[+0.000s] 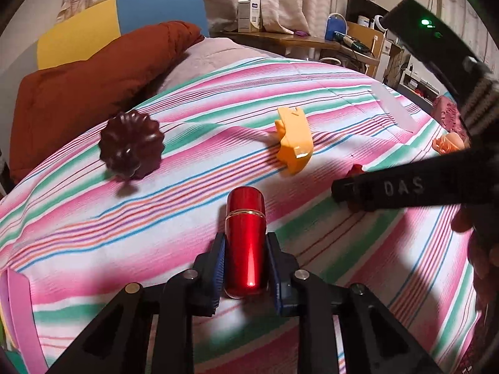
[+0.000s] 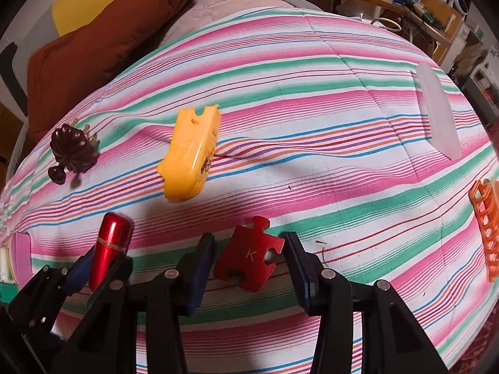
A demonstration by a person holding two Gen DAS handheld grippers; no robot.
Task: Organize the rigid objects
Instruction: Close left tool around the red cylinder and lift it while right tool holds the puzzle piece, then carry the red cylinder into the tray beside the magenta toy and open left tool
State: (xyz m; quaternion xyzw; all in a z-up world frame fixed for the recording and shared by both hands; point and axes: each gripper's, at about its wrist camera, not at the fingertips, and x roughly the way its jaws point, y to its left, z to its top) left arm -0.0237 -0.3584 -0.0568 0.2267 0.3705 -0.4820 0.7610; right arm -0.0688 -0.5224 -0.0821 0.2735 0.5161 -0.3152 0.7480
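My left gripper (image 1: 244, 240) is shut on a shiny red cylinder (image 1: 245, 243) low over the striped bedspread (image 1: 218, 93); the cylinder also shows in the right wrist view (image 2: 109, 249). My right gripper (image 2: 249, 249) is open, with its jaws on either side of a red puzzle piece marked K (image 2: 249, 257) lying on the bedspread. A yellow plastic piece (image 2: 188, 155) lies beyond it, also in the left view (image 1: 294, 140). A dark brown fluted piece (image 2: 73, 149) lies far left, also in the left view (image 1: 131, 143).
A clear plastic lid (image 2: 438, 109) lies at far right and an orange claw clip (image 2: 486, 230) at the right edge. A rust-brown pillow (image 1: 93, 78) lies at the head of the bed. A pink box (image 2: 21, 255) sits at the left edge. A cluttered desk (image 1: 296, 37) stands behind.
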